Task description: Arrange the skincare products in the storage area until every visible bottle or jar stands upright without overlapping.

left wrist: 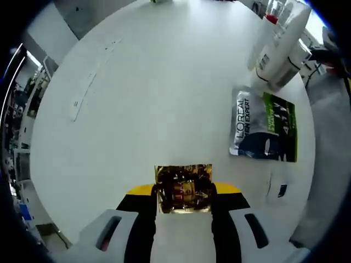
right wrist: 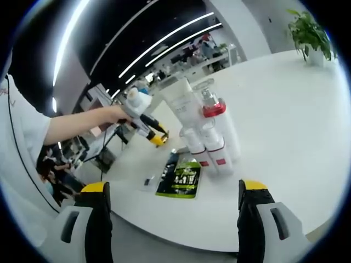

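Gold sachet (left wrist: 184, 189) pinched between left gripper (left wrist: 184, 193) jaws; right gripper (right wrist: 172, 193) jaws spread, bottles (right wrist: 205, 129) ahead.

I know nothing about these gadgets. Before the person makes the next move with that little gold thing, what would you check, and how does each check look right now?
1. Grip on the gold packet: it sits between the left gripper jaws, which press its sides. Ok.
2. Right gripper free: jaws wide apart, nothing between them. Ok.
3. Bottles upright: the white cluster stands on the table. Ok.
4. No overlap: the bottles crowd together; whether they touch, cannot tell.
5. L'Oreal sachet: lies flat beside the bottles, not upright. Not ok.
6. Set-down room: bare table lies ahead of the left gripper. Ok.
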Available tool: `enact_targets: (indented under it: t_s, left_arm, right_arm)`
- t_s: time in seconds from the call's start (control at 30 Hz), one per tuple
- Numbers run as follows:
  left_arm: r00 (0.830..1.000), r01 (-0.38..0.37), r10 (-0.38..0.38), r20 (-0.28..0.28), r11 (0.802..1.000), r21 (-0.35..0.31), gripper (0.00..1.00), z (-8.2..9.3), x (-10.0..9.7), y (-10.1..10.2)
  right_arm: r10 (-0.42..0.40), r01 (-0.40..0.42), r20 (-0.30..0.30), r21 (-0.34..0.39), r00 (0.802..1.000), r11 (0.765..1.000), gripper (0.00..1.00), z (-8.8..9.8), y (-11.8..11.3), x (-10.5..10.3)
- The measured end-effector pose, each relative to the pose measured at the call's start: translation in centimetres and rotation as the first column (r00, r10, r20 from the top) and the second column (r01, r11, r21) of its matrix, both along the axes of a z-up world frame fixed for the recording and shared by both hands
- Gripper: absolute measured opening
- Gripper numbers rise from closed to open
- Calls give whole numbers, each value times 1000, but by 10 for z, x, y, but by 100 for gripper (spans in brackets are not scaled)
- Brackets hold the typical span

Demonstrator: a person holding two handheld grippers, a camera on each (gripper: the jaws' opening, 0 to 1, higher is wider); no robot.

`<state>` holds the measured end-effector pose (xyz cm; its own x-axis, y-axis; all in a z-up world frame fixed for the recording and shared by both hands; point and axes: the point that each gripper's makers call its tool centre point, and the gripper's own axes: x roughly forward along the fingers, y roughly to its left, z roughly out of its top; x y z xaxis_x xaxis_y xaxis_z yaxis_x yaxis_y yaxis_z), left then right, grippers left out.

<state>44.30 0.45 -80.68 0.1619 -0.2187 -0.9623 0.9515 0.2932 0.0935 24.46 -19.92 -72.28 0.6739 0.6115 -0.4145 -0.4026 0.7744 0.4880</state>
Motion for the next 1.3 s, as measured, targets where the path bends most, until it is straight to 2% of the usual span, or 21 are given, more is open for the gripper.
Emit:
enact_targets:
  t_s: [0.1,0.2,0.33,0.47,0.5,0.67,0.8,1.3]
  left_arm:
    - [1000,23,-23,-16,1000,-2,41,-2,1,1]
    - [997,76,-76,-33,997,8,41,-3,-19,-7]
    - [991,112,-111,-69,994,11,41,-12,-30,-12]
    - [987,137,-134,-86,990,25,41,-11,-49,-17]
    - [986,141,-138,-92,990,23,41,-13,-45,-18]
    - [981,151,-148,-122,988,15,41,-18,-56,-17]
    - [980,154,-151,-129,988,18,41,-23,-59,-17]
    - [977,171,-166,-132,985,25,41,-23,-67,-20]
  right_arm:
    - [2,-2,3,2,1000,1000,96,1,1,0]
    - [3,-3,3,1,1000,1000,96,0,1,0]
    - [7,-7,3,2,1000,1000,95,0,1,-1]
    - [8,-8,4,3,1000,1000,95,1,1,-1]
    - [8,-8,4,4,1000,1000,95,1,1,-1]
    - [13,-13,2,3,1000,1000,95,1,2,-1]
    - [12,-12,2,4,1000,1000,95,1,2,-1]
    - [12,-12,-1,3,1000,1000,95,-1,1,0]
